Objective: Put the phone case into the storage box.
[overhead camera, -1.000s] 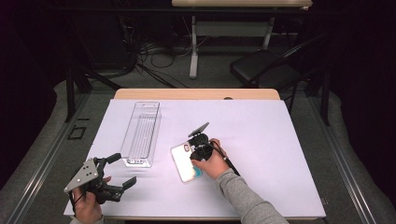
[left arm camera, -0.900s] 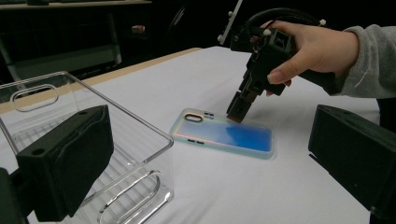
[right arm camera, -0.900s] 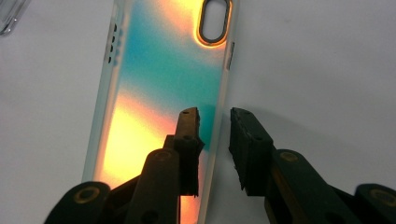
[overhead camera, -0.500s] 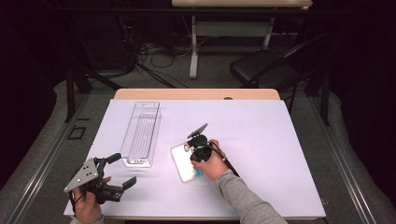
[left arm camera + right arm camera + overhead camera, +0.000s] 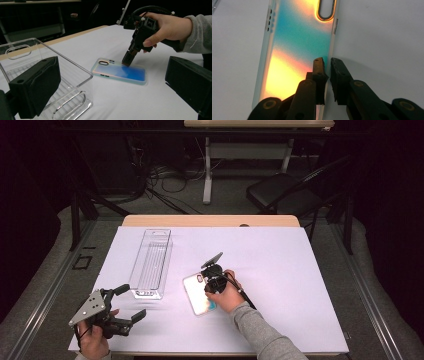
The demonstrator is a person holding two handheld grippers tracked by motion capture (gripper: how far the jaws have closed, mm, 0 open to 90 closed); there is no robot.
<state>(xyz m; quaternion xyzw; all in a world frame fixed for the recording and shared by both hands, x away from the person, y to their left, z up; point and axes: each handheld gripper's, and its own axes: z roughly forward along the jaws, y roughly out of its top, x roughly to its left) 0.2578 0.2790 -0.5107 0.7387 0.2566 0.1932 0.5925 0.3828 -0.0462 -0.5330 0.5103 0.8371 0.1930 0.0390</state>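
Closing lately, right gripper [image 5: 327,62] now pinches the iridescent clear phone case's [image 5: 297,50] side wall for lifting; beside the case, left gripper [image 5: 131,302] waits agape.

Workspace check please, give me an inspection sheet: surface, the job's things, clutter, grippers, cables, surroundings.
Surface: white table cover, flat.
Job's things: iridescent phone case lying flat; clear plastic bin to its left, nothing seen inside.
Clutter: nothing seen.
Grippers: right gripper has just been closing, its jaws pinching the case's side wall; left gripper open, holding nothing, at the near left corner.
Cables: right gripper's cable trails along the sleeve; loose cables on the floor beyond.
Surroundings: black chair, dark room.
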